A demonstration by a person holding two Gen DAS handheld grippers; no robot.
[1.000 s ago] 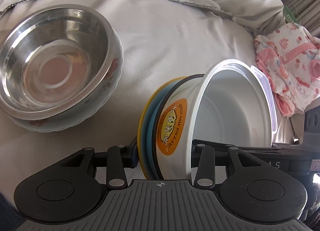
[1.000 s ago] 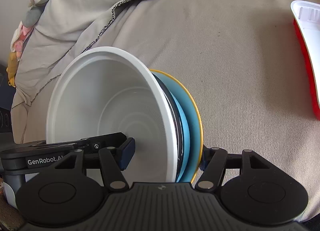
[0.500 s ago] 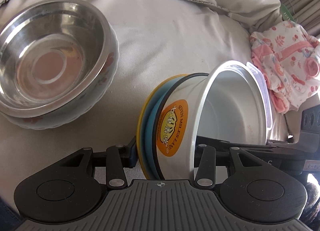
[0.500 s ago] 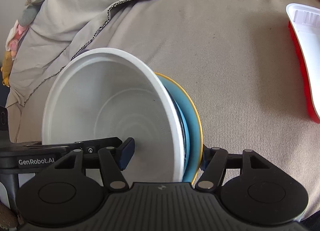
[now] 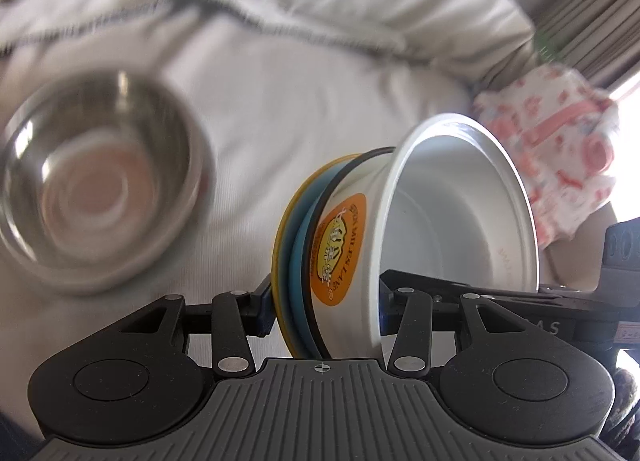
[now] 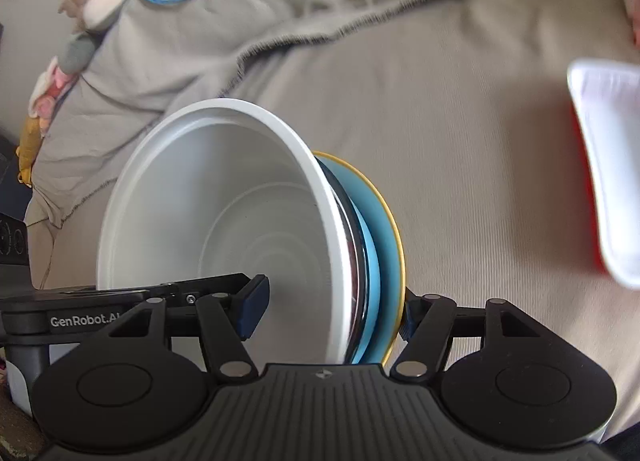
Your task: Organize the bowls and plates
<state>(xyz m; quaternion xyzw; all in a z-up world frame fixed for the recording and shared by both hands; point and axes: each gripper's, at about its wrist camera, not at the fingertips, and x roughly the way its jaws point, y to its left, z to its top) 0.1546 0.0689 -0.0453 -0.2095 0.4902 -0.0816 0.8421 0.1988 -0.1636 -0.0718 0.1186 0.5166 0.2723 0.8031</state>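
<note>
One nested stack (image 5: 320, 261), tipped on its side above the bed sheet (image 5: 300, 93), holds one white bowl (image 6: 224, 197) and one blue plate (image 6: 376, 229) with a yellow rim. Both left tongs (image 5: 322, 311) and right tongs (image 6: 332, 311) pinch it. One steel bowl (image 5: 96, 177) lies apart on the left; one red-and-white tray (image 6: 604, 165) lies on the right.

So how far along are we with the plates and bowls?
Done: the white bowl with the orange label is nested on the blue plate and yellow-rimmed plate. In hand: both the left tongs and right tongs are clamped across that tilted stack. Left: the stainless steel bowl on the grey cloth and the red-and-white tray sit apart.
</note>
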